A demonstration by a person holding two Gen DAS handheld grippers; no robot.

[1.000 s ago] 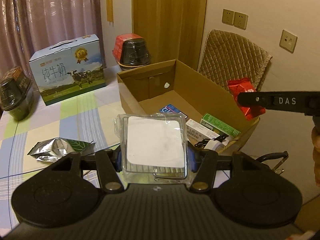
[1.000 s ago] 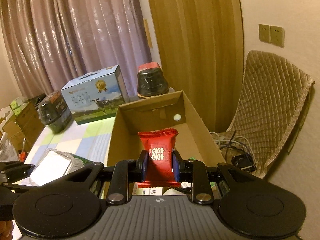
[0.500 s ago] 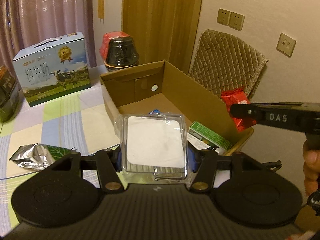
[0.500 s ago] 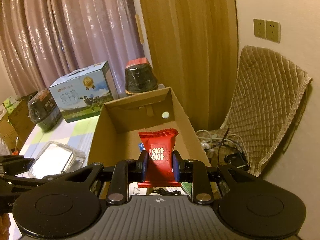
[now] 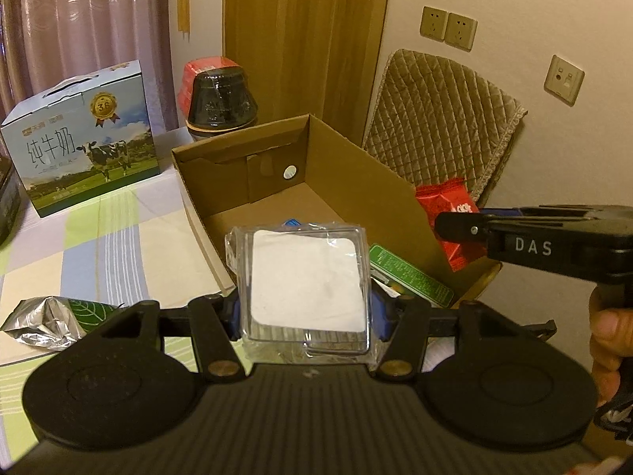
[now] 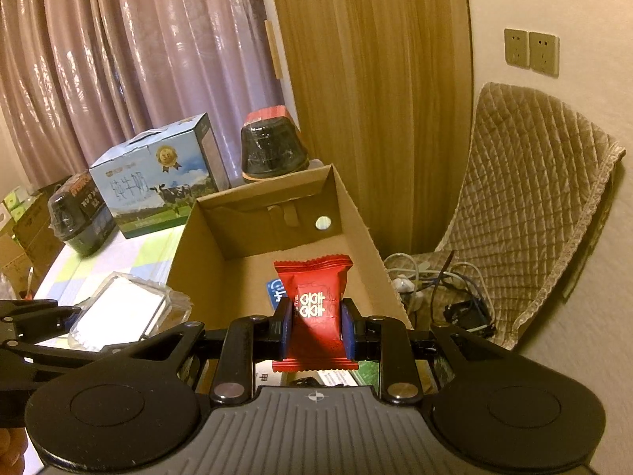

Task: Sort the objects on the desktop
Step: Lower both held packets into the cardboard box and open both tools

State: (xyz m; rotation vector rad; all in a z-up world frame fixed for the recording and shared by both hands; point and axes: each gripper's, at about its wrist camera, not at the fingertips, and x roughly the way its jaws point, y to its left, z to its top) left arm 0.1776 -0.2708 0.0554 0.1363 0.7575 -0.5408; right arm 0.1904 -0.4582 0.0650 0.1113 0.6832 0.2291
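Hovering over the near end of the open cardboard box [image 5: 356, 198], both hand-held grippers are carrying loads. The left hand-held gripper [image 5: 304, 308] is clamping a clear plastic case [image 5: 304, 281] by its side edges; the right hand-held gripper [image 6: 316, 330] is pinching a red snack packet [image 6: 314, 308], its long axis upright. The box lies ahead and below, along the surface's [image 5: 99, 245] right edge, the right one nearer its middle. A milk carton [image 5: 79, 138] is standing at the far edge, near the curtains [image 6: 118, 59].
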